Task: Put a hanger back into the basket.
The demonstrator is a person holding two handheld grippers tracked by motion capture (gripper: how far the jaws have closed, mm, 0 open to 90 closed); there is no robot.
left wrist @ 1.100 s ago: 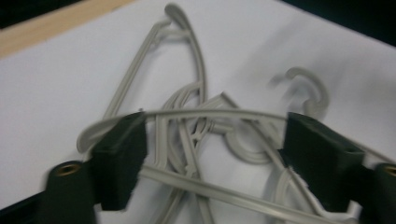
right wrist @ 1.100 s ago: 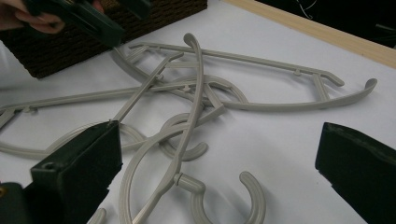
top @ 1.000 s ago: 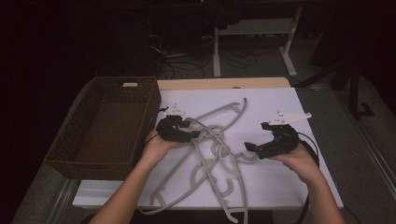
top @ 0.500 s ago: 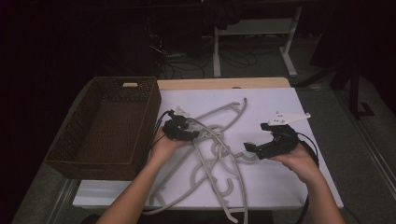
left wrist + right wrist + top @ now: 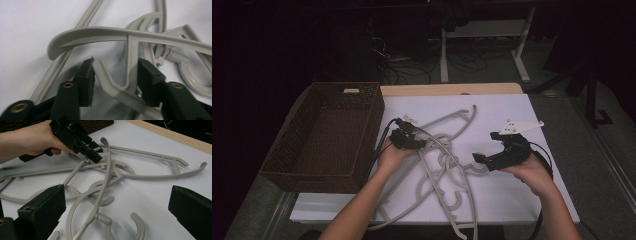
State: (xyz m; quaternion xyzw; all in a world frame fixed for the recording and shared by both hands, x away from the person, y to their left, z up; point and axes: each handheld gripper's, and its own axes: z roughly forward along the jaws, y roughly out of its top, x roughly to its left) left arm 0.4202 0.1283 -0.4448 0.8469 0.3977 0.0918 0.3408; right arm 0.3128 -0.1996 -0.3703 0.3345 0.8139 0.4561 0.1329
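Where left claw (image 5: 115,75) closes: hanger (image 5: 112,85) between.

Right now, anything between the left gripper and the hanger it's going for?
Nothing visible. The left gripper has just been closing, its jaws already astride a bar of one hanger, pads not yet pressing. That hanger lies tangled with the other hangers, crossing over and under it, so lifting may drag them.

Both forearms came in from bottom of high view. Left tongs (image 5: 416,142) pointed down & fwd, jaws part-open, having just been closing round a grey bar without pressing it. Right tongs (image 5: 477,159) were held level, aimed toward the left hand (image 5: 393,156), jaws wide apart.
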